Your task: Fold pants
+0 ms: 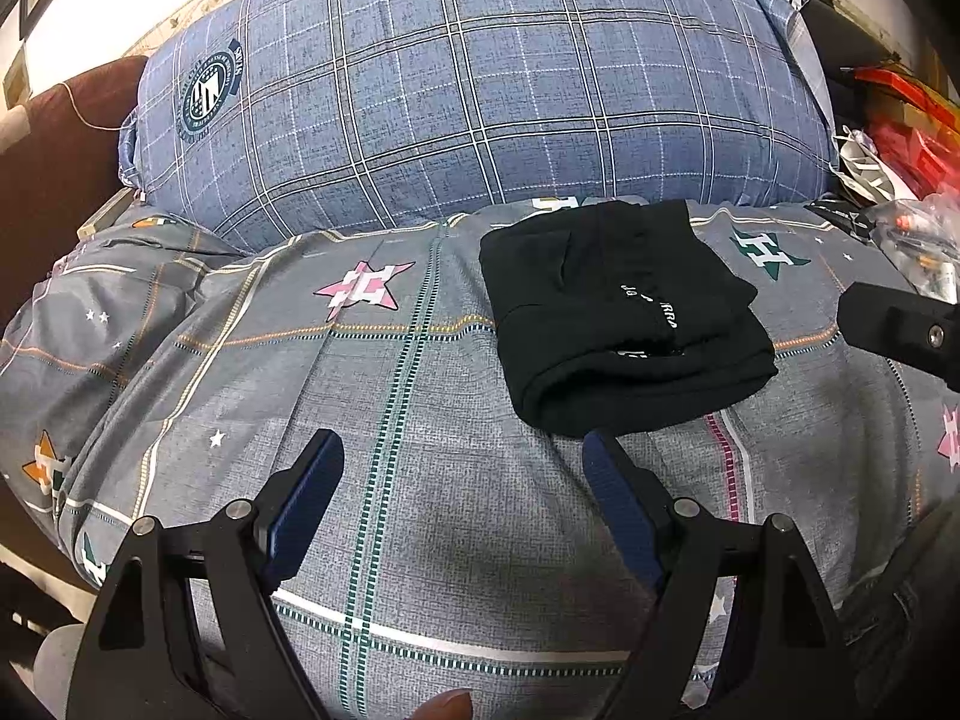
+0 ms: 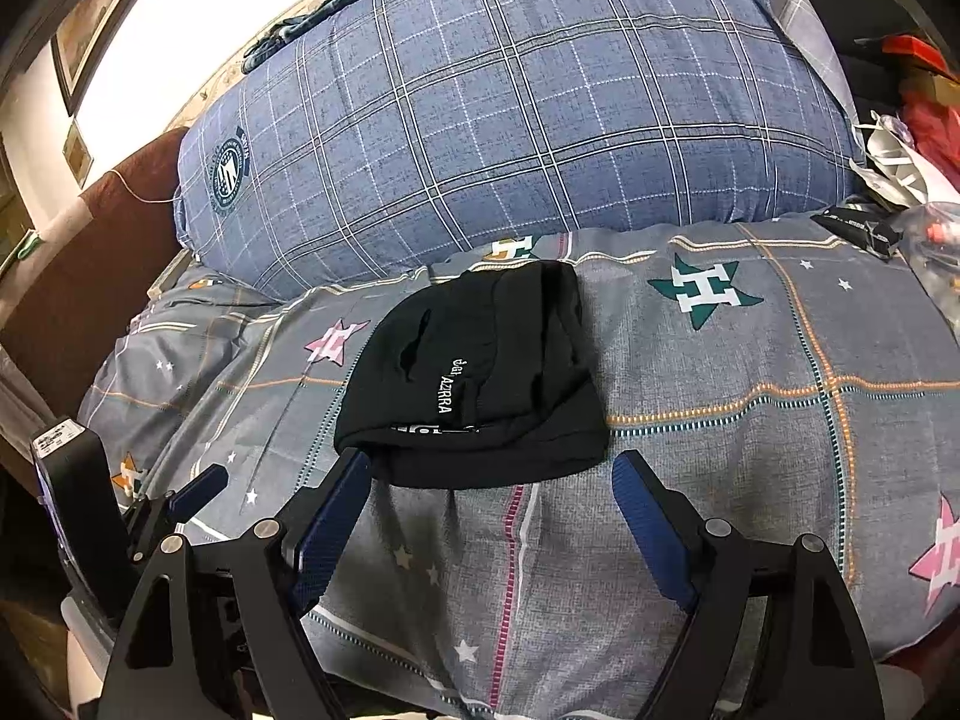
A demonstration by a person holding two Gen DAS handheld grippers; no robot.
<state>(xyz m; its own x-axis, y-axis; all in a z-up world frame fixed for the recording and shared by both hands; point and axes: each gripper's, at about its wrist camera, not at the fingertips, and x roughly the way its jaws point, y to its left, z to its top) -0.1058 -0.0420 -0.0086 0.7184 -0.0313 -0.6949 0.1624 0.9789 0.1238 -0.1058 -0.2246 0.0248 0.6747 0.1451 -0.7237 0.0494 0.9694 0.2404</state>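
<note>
Your left claw [image 1: 462,462] hangs spread wide above the grey star-print bedsheet [image 1: 420,540], its blue pads [image 1: 618,498] holding nothing. Your right claw [image 2: 489,483] is spread just as wide and equally empty, angled down at the bed. In the right wrist view its left pad tip sits right at the near edge of the folded black pants [image 2: 474,384]; whether it touches the cloth or only overlaps it in the view is hard to say.

The pants lie in a compact folded bundle on the bedsheet, white lettering showing on top. From your left claw they sit just beyond and to the right of its right finger, and the tip of your right claw pokes in at the right edge of that view.

Behind the pants, at the far side of the bed, rests a big blue plaid pillow [image 1: 480,90]. To the far right lies a clutter of red packaging [image 1: 906,120] and plastic wrappers.
</note>
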